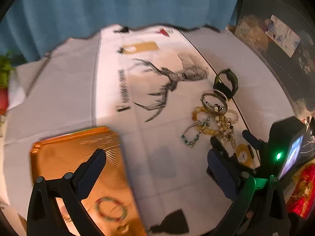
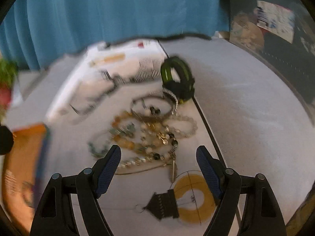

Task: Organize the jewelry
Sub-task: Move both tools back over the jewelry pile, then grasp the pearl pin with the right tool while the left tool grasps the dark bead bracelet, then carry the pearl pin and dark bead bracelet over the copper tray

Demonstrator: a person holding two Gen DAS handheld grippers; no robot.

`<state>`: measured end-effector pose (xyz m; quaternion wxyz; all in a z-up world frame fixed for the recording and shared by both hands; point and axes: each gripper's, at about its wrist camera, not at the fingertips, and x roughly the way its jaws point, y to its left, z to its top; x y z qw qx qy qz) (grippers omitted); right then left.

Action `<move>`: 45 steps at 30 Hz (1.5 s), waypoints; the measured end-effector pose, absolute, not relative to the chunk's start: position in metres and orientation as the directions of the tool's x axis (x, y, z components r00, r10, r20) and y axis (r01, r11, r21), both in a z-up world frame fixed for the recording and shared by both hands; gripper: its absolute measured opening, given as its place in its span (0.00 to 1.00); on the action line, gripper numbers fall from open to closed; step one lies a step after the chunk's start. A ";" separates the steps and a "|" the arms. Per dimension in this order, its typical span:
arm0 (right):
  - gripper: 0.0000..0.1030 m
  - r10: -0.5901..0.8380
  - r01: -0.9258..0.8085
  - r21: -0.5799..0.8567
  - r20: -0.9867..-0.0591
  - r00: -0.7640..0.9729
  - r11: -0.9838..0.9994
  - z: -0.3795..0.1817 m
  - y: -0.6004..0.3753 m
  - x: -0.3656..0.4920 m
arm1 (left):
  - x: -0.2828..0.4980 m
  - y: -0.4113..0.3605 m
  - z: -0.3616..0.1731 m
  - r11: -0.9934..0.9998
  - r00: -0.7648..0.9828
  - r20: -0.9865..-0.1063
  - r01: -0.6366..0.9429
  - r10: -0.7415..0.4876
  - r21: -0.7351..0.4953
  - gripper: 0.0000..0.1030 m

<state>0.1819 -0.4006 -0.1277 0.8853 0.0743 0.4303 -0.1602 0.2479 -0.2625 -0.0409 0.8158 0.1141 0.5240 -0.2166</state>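
Done: one beaded bracelet (image 1: 111, 208) is lying on the orange box (image 1: 78, 167).
Left: jewelry pile (image 2: 145, 133) is waiting beside the box.
Right gripper (image 2: 158, 169): fingers spreading wide, empty.
Left gripper (image 1: 157, 169): fingers spread, empty.

Bare bench cloth (image 2: 246, 118) right of the jewelry heap (image 2: 149, 133), orange box (image 1: 78, 167) crowding the left.

Behind your tabletop (image 1: 59, 98), draped in a pale grey cloth, a teal curtain (image 1: 118, 4) fills the far side. Left of the curtain stands a green plant (image 1: 5, 68); right of it, dark shelving (image 1: 279, 45) holds boxes.
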 end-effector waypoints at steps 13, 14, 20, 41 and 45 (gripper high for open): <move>0.87 -0.157 0.231 -0.009 -0.758 0.633 0.973 -0.131 -0.437 0.144 | 0.272 -0.322 -0.108 0.793 0.227 -0.951 0.608 -0.208 -0.028 0.99; 0.87 -0.156 0.227 -0.010 -0.758 0.633 0.974 -0.131 -0.438 0.147 | 0.275 -0.324 -0.112 0.788 0.206 -0.957 0.615 -0.205 -0.036 0.99; 0.55 -0.117 0.161 -0.016 -0.761 0.638 0.987 -0.128 -0.436 0.155 | 0.270 -0.334 -0.109 0.735 0.239 -0.945 0.678 -0.222 -0.001 0.54; 0.11 -0.061 0.145 0.052 -0.734 0.677 0.988 -0.057 -0.416 0.077 | 0.182 -0.231 -0.003 0.761 0.274 -0.850 0.616 -0.449 -0.204 0.04; 0.11 -0.047 0.123 0.057 -0.708 0.705 0.991 -0.035 -0.401 0.058 | 0.161 -0.212 0.021 0.780 0.322 -0.834 0.596 -0.448 -0.189 0.04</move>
